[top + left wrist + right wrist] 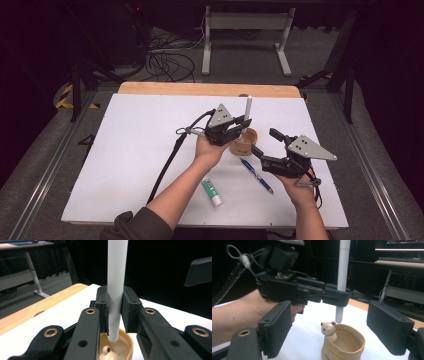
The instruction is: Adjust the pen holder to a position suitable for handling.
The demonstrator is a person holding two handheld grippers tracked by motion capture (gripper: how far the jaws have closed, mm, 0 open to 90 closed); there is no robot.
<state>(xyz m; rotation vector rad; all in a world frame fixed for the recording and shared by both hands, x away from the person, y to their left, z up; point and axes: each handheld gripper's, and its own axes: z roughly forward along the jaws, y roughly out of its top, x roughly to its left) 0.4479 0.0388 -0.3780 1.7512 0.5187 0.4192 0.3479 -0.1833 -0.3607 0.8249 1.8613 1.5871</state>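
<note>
Two grippers are working over the white table (pixel 130 150): the left gripper (pixel 245 121) is pinching a white pen (pixel 116 290) upright, its lower tip hanging just above the open tan bear cup (pixel 343 345). Right gripper (pixel 263 144), jaws spread wide and holding nothing, is hovering beside the cup, near a blue pen (pixel 256 175) and a green-labelled tube (pixel 211 192).
</note>
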